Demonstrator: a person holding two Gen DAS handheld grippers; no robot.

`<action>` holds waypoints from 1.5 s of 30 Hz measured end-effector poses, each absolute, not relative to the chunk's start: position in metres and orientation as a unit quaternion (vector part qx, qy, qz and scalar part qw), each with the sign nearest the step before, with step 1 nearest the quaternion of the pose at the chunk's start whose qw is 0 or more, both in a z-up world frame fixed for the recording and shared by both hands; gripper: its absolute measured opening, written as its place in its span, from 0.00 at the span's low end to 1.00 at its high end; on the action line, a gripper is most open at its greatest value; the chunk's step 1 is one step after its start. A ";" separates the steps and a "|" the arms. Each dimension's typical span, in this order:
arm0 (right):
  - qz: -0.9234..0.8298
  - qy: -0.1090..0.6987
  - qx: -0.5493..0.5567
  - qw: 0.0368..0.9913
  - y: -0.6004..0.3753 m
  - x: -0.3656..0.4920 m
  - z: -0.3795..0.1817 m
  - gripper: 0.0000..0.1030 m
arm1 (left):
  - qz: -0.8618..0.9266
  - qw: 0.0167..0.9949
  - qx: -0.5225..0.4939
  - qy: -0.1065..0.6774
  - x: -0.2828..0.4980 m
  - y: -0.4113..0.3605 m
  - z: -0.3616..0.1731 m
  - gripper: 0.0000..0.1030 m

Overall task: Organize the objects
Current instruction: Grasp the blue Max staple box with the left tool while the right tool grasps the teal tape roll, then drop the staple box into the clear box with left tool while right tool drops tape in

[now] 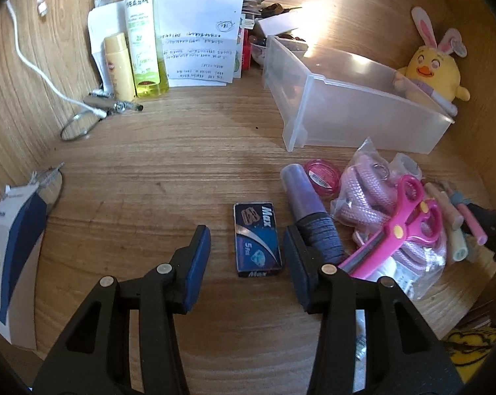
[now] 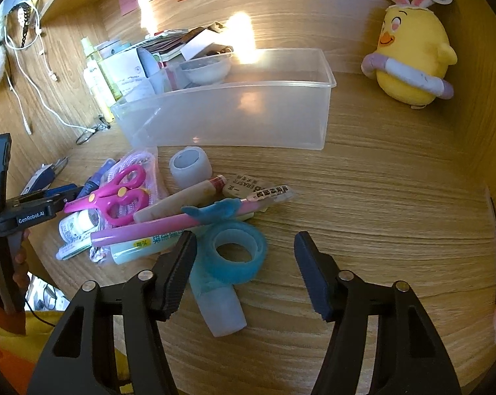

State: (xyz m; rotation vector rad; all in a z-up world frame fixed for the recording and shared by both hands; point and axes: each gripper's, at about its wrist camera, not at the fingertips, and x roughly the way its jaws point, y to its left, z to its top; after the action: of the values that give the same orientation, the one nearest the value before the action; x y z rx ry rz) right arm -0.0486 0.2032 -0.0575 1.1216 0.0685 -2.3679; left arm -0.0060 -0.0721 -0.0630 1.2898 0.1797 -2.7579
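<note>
The left hand-held gripper (image 1: pixel 247 256) was held released astride the blue staple box (image 1: pixel 257 239) lying flat on the desk (image 1: pixel 169 164), and the purple tube (image 1: pixel 309 210) touching its right finger could have been nudged or pinched along, while the right hand-held gripper (image 2: pixel 244 263) was also spread, empty, over the blue tape roll (image 2: pixel 236 251).

Wooden desk (image 1: pixel 169 171) carries a clear bin (image 1: pixel 356 112), staples box (image 1: pixel 257 239), and blue tape (image 2: pixel 236 251).

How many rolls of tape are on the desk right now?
2. A blue roll lies between the right gripper's fingers; a whitish roll sits just before the clear bin. The pile may hide more.
</note>
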 end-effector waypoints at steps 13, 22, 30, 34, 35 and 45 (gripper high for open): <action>-0.881 0.024 0.411 0.235 0.216 -0.056 -0.057 0.35 | -0.914 0.069 0.397 0.047 -0.010 -0.089 -0.048 0.26; -0.906 0.025 0.369 0.208 0.228 -0.070 -0.031 0.35 | -0.940 0.031 0.336 0.055 -0.019 -0.083 0.002 0.26; -0.927 0.020 0.300 0.224 0.220 -0.088 0.018 0.35 | -0.949 -0.021 0.305 0.072 -0.043 -0.068 0.034 0.26; -0.932 0.026 0.277 0.232 0.212 -0.099 0.037 0.35 | -0.948 -0.041 0.306 0.070 -0.060 -0.060 0.042 0.26; -0.932 0.030 0.276 0.233 0.209 -0.102 0.039 0.35 | -0.947 -0.045 0.309 0.069 -0.065 -0.058 0.042 0.26; -0.909 0.043 0.327 0.253 0.180 -0.149 0.020 0.35 | -0.918 -0.087 0.380 0.074 -0.120 -0.044 0.015 0.26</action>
State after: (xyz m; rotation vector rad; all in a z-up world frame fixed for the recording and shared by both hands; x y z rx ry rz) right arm -0.1490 0.1804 0.0204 0.8891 0.1176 -2.4722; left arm -0.1200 -0.0437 0.0147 1.2649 0.2477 -3.0543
